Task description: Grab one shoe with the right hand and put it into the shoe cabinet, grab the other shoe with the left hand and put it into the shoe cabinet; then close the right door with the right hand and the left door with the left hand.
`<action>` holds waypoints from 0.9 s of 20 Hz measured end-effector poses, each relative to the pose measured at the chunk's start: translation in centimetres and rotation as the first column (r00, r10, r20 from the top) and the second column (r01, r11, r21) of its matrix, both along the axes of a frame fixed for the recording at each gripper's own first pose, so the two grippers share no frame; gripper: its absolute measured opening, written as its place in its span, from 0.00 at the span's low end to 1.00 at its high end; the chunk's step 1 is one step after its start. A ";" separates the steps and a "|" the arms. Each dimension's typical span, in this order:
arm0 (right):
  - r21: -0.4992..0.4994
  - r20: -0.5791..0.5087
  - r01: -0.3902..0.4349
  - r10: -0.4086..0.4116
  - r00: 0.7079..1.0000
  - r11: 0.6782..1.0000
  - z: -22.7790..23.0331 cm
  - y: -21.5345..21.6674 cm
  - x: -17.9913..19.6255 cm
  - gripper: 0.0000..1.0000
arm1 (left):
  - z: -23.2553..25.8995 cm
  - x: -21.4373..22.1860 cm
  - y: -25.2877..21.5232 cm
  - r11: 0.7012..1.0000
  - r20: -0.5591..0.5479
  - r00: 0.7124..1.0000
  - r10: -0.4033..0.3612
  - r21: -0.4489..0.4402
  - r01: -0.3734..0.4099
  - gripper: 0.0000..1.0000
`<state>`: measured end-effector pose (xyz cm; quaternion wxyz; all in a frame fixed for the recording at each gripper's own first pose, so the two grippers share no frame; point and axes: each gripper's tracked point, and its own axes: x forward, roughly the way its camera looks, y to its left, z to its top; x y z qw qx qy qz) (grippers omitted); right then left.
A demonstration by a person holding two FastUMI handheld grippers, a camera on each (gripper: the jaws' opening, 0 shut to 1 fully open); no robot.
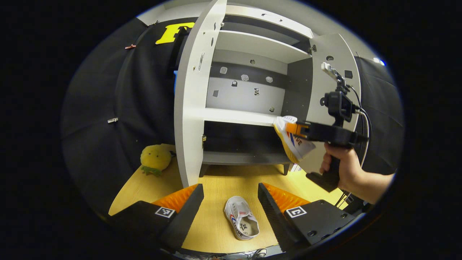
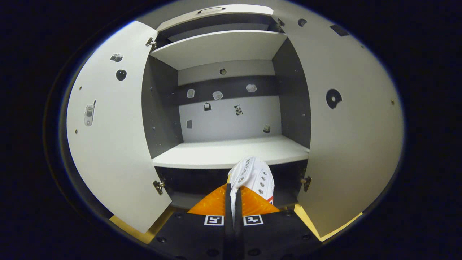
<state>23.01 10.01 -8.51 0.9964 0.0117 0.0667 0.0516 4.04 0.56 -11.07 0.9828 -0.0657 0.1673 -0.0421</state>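
Two shoes, two cabinet doors, two grippers.

Right gripper (image 2: pixel 233 196): fingers pressed together on the edge of shoe #1, the white shoe (image 2: pixel 252 177), which sticks up and forward from between them. In the left gripper view that same gripper (image 1: pixel 294 130) is up in the air at the right, held by a hand (image 1: pixel 343 166), with the held shoe (image 1: pixel 293 141) hanging tilted, sole side toward the left, just in front of the shoe cabinet (image 1: pixel 231 115) at the level of the middle shelf's front edge. Not inside yet.

Left gripper (image 1: pixel 231 195): fingers wide apart, holding nothing, low over the wood floor (image 1: pixel 216 220). Shoe #2, the other white shoe (image 1: pixel 241 222), lies on the floor between the two fingers in that view, opening up, touching neither finger.

Cabinet: both doors wide open. In the right gripper view the left door (image 2: pixel 112 126) and the right door (image 2: pixel 346 126) swing out to either side. Shelves inside carry no shoes; small stickers on the back panel and on both doors.

One yellow plush toy (image 1: pixel 156 159) sits on the floor left of the cabinet, against the black cloth wall, well apart from both shoes.
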 end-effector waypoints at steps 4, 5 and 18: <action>-0.064 0.103 -0.010 0.017 0.995 0.998 5.2 1.0 4.2 0.04 | 0.6 0.5 0.4 1.000 0.019 1.000 0.011 -0.011 -0.011 0.95; -0.081 0.120 -0.012 0.022 0.992 0.997 6.2 1.1 5.4 0.04 | 0.8 0.6 0.6 1.000 0.022 1.000 0.017 -0.013 -0.016 0.95; -0.238 0.005 0.017 -0.016 1.000 0.971 6.6 1.0 24.3 0.05 | 2.2 1.8 3.9 0.986 0.044 0.985 0.168 -0.024 -0.167 0.95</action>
